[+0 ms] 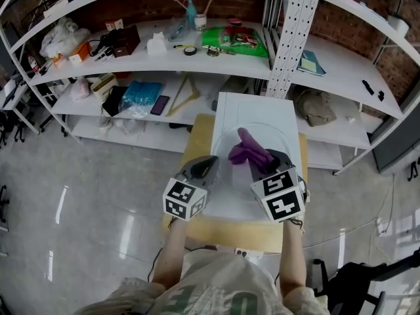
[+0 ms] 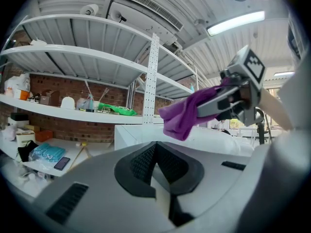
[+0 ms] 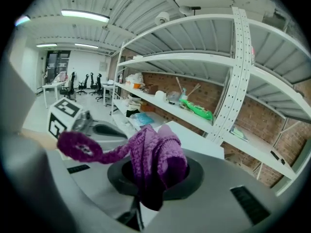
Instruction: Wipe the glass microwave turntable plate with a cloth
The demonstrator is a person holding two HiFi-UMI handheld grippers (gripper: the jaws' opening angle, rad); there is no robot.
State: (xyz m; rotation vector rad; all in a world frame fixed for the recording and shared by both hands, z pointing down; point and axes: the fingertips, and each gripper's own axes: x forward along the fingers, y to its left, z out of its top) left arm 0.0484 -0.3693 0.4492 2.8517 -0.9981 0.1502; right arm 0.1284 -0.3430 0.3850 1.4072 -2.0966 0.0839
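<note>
Head view — two claws [image 1: 210, 161] [image 1: 262, 165], one purple cloth [image 1: 248, 147]

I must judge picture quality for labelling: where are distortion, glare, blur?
Head view: fisheye bends the shelves, glare streaks the floor, the glass plate barely shows. Left gripper view: the ceiling lamp is blown out. Right gripper view: the cloth near the lens looks soft.

I count grippers, two: left gripper [image 1: 209, 163], right gripper [image 1: 266, 160]. Purple cloth [image 1: 248, 148], one. Glass plate [image 1: 264, 132], one. White cabinet [image 1: 231, 109], one. Wooden table [image 1: 223, 232], one. Dark phone [image 1: 159, 104], one. Perforated shelf upright [image 1: 295, 31], one.
</note>
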